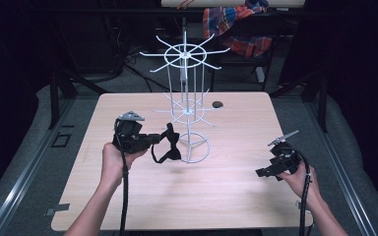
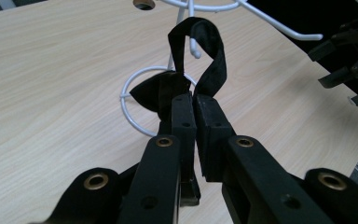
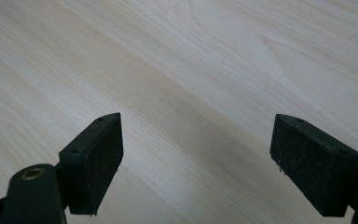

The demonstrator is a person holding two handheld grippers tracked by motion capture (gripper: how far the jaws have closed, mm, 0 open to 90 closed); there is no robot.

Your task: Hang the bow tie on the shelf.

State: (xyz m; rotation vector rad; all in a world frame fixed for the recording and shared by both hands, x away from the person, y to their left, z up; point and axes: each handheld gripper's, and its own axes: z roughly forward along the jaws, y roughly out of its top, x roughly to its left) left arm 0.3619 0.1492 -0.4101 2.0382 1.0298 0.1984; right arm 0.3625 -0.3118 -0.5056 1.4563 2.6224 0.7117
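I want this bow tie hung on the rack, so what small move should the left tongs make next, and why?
Probably ease the left tongs toward the rack so the strap loop slides further onto the white hook. They are shut on the bow tie, and its loop sits right at the hook tip.

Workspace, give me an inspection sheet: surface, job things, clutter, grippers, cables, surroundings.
Surface: light wood table.
Job's things: black bow tie with strap loop, held beside the white wire rack; a hook tip shows through the loop in the left gripper view.
Clutter: small dark object behind the rack.
Grippers: left gripper shut on the bow tie; right gripper open above the table.
Cables: one cable trails from each gripper.
Surroundings: dark; plaid cloth behind.
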